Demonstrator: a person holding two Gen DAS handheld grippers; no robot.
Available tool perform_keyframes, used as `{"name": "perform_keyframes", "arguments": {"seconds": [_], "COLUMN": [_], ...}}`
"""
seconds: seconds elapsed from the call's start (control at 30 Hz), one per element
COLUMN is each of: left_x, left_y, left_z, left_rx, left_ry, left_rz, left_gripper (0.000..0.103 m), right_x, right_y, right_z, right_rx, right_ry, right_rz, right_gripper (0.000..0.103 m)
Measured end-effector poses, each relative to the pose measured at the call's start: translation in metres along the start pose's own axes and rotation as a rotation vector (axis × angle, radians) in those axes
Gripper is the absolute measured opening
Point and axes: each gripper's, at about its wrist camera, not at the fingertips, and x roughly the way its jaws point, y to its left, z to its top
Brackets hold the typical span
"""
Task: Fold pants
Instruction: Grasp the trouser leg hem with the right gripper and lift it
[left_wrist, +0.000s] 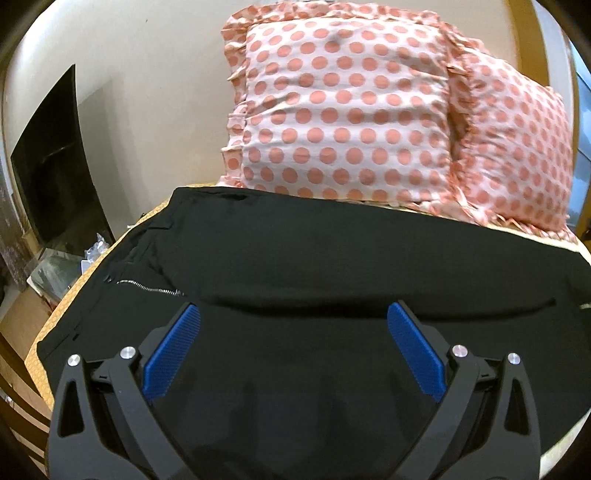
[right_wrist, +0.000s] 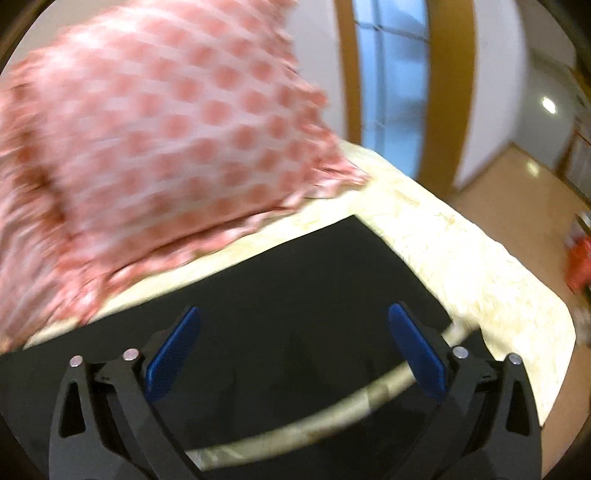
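The black fabric pants (left_wrist: 314, 258) lie flat on the cream-sheeted bed (right_wrist: 461, 266), long axis left to right. Both grippers, left (left_wrist: 293, 314) nearer the zipper end and right (right_wrist: 294, 315) nearer the leg ends, hover released above them.

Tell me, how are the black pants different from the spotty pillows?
The pants are plain black; the pillows are pale pink with darker pink dots. The pants lie flat and spread out on the bed; the pillows are puffy and stand propped up behind them. The pants show a silver zipper; the pillows have frilly edges. Both are soft cloth things on the same bed.
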Motion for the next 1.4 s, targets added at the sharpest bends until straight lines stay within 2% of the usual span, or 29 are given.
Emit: {"name": "perform_keyframes", "arguments": {"seconds": [0.07,0.13,0.2,0.3,0.4,0.47,0.5,0.57,0.67,0.73,0.8,0.93,1.03,1.13,1.27,1.33,1.4], "left_x": [0.009,0.016,0.022,0.03,0.036,0.036,0.036,0.034,0.028,0.023,0.018,0.01,0.005,0.0,0.0,0.003,0.008], "left_y": [0.0,-0.001,-0.003,-0.004,-0.003,-0.002,-0.001,0.001,0.003,0.005,0.009,0.018,0.022,0.024,0.026,0.028,0.033], "left_z": [0.004,0.006,0.005,0.003,0.002,0.001,0.0,0.0,-0.002,-0.003,-0.004,-0.003,-0.002,-0.002,0.002,0.008,0.015], "left_rx": [-0.001,0.008,0.021,0.04,0.045,0.041,0.037,0.032,0.025,0.018,0.009,-0.017,-0.039,-0.049,-0.051,-0.058,-0.066], "left_ry": [0.008,0.015,0.022,0.032,0.046,0.046,0.045,0.037,0.026,0.022,0.014,0.002,0.002,-0.008,-0.003,0.009,0.023], "left_rz": [-0.001,0.005,0.012,0.017,0.009,0.002,-0.004,-0.015,-0.023,-0.026,-0.029,-0.039,-0.038,-0.043,-0.051,-0.067,-0.073], "left_gripper": [0.101,0.101,0.101,0.101,0.101,0.101,0.101,0.101,0.101,0.101,0.101,0.101,0.101,0.101,0.101,0.101,0.101], "right_x": [0.042,0.069,0.103,0.134,0.144,0.139,0.137,0.125,0.112,0.104,0.085,0.04,0.008,-0.034,-0.048,-0.049,-0.049], "right_y": [0.002,0.004,0.005,0.004,0.014,0.018,0.016,0.004,-0.034,-0.058,-0.078,-0.093,-0.113,-0.13,-0.158,-0.166,-0.172], "right_z": [0.025,0.038,0.052,0.062,0.06,0.054,0.05,0.041,0.03,0.018,0.004,-0.012,-0.043,-0.085,-0.129,-0.135,-0.133], "right_rx": [0.065,0.126,0.211,0.252,0.184,0.134,0.13,0.159,0.289,0.384,0.442,0.429,0.458,0.482,0.564,0.585,0.587], "right_ry": [0.072,0.121,0.16,0.204,0.166,0.138,0.134,0.122,0.101,0.095,0.047,-0.033,-0.034,-0.029,-0.016,-0.012,-0.027], "right_rz": [-0.066,-0.109,-0.182,-0.251,-0.342,-0.304,-0.297,-0.26,-0.076,0.04,0.145,0.241,0.322,0.37,0.41,0.425,0.406], "right_gripper": [0.086,0.079,0.079,0.079,0.076,0.051,0.043,0.018,0.008,0.004,0.003,0.002,0.002,0.002,0.002,0.002,0.004]}}
